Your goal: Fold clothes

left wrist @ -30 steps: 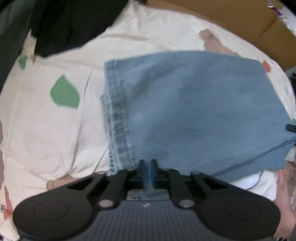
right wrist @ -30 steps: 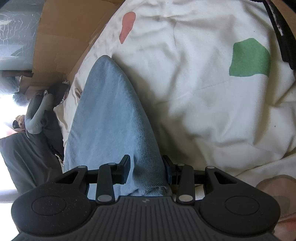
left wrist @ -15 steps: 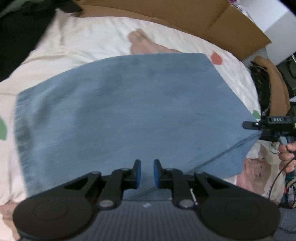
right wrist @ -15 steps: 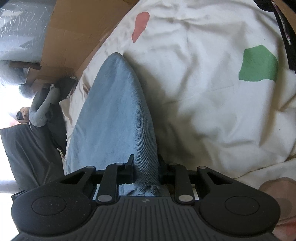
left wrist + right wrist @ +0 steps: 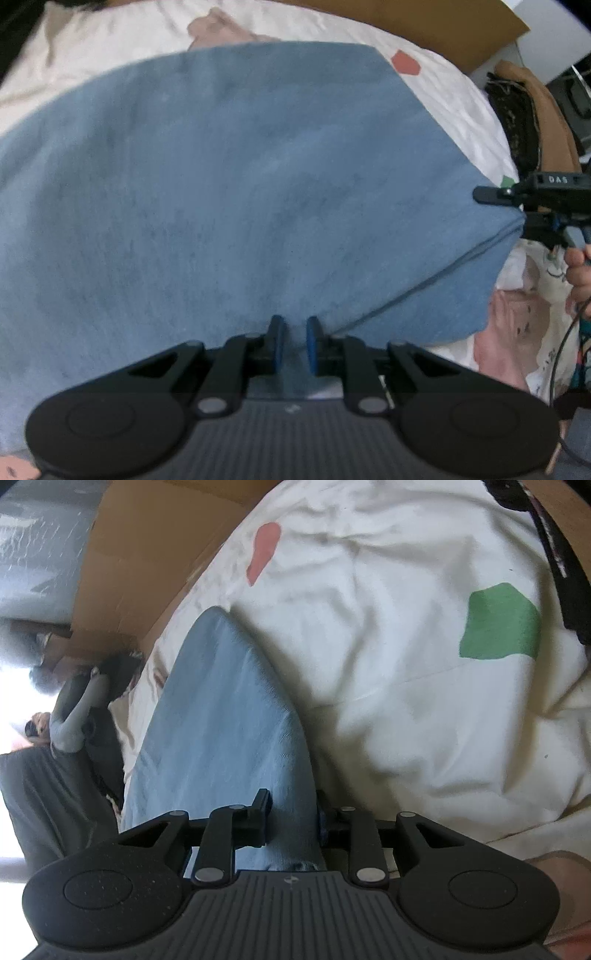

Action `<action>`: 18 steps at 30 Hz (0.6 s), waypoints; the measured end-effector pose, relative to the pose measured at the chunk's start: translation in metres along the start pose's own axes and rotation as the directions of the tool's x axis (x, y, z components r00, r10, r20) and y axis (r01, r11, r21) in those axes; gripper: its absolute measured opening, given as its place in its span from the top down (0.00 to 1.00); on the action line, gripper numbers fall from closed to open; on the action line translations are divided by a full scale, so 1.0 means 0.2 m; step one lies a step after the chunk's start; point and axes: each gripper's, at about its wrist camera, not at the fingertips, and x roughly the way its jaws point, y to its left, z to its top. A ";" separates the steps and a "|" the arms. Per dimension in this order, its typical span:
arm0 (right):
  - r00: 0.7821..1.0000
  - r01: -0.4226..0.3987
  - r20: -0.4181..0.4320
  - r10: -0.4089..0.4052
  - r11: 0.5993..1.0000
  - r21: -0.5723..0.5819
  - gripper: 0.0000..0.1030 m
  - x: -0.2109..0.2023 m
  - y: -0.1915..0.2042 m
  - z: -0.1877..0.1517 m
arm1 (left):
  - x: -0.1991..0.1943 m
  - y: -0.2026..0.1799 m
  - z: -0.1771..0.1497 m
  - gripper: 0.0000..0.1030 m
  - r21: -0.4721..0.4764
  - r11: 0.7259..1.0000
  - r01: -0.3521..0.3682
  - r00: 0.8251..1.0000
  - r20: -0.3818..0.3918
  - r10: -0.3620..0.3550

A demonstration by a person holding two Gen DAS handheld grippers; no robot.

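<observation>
Holding blue denim jeans [image 5: 236, 192] spread wide over a cream bedsheet [image 5: 388, 686] printed with green and coral patches. Left gripper [image 5: 293, 341]: blue-padded fingers close together, a narrow gap between them filled by a fold of the denim, pinched at the near edge. Right gripper [image 5: 291, 812]: jaws easing apart, with a thick bunched ridge of the same jeans [image 5: 221, 731] between them and both pads against the cloth. Seen also from the left wrist view, at the far right corner of the denim [image 5: 532, 206], gripping where the side seam ends, a hand [image 5: 578, 273] below it. Jeans lying mostly flat on the sheet, rising into a ridge toward the right gripper. Cardboard [image 5: 147, 554] along the far edge of the bed. Pink printed fabric [image 5: 517, 325] beside the jeans' near right corner.
</observation>
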 end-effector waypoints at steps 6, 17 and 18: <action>1.000 0.005 0.005 -0.005 1.000 -0.001 0.73 0.05 0.03 0.02 | -0.01 -0.02 -0.01 0.91 -0.002 1.000 -0.018 1.000 0.002 0.018; 1.000 -0.004 -0.013 0.003 0.999 -0.052 0.69 0.15 0.09 0.05 | -0.02 -0.01 -0.02 0.91 -0.034 0.999 0.009 1.000 0.010 -0.009; 1.000 -0.002 -0.014 0.001 0.998 -0.063 0.70 0.15 0.10 0.05 | -0.03 0.01 -0.01 0.91 -0.055 0.998 0.021 1.000 0.006 -0.021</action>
